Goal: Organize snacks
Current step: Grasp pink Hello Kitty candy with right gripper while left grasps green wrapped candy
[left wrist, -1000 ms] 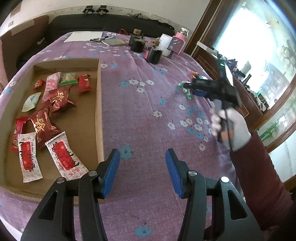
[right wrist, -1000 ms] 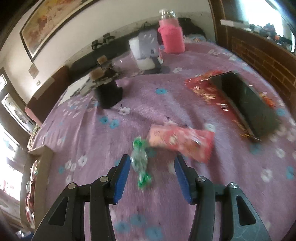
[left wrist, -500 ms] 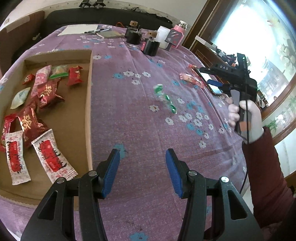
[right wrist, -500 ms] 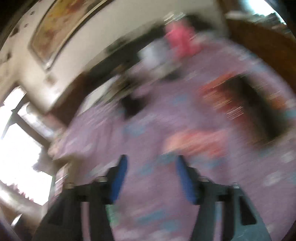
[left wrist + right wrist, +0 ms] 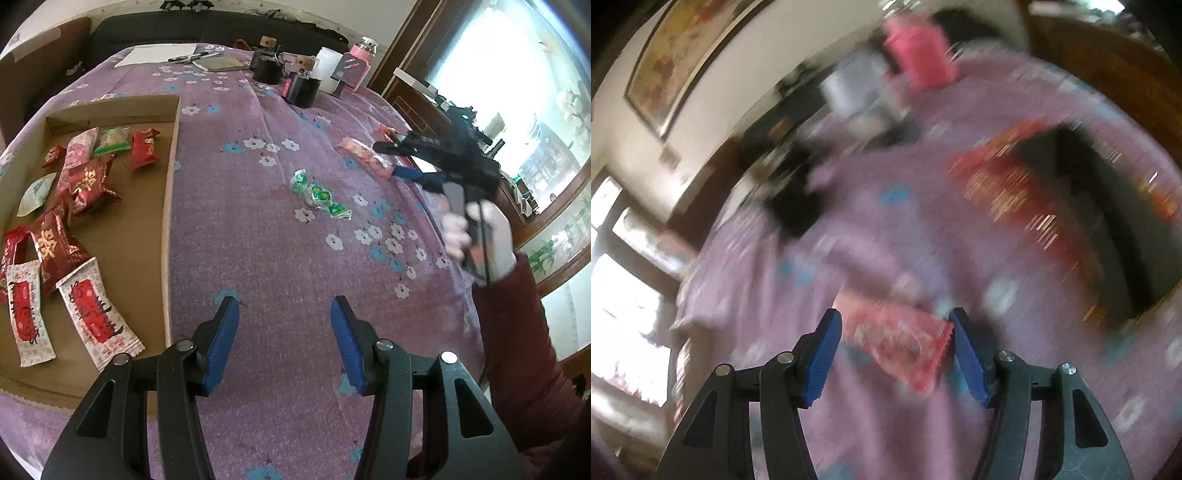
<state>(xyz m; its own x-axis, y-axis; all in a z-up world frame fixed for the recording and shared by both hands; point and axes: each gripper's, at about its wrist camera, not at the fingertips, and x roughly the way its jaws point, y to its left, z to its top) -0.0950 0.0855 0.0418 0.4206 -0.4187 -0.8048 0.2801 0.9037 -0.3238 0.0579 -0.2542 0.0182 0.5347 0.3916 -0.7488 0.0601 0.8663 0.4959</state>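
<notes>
My left gripper (image 5: 284,339) hangs low in the frame, jaws apart and holding nothing, over the purple flowered worktop (image 5: 280,258). At the left edge sits the cardboard tray (image 5: 168,221) with red and white snack packets. A green candy strip (image 5: 319,194) lies loose at mid-frame. My right gripper (image 5: 895,354), in a blurred view, has its jaws apart on either side of the pink snack packet (image 5: 897,339), which lies flat on the cloth, not clamped.
</notes>
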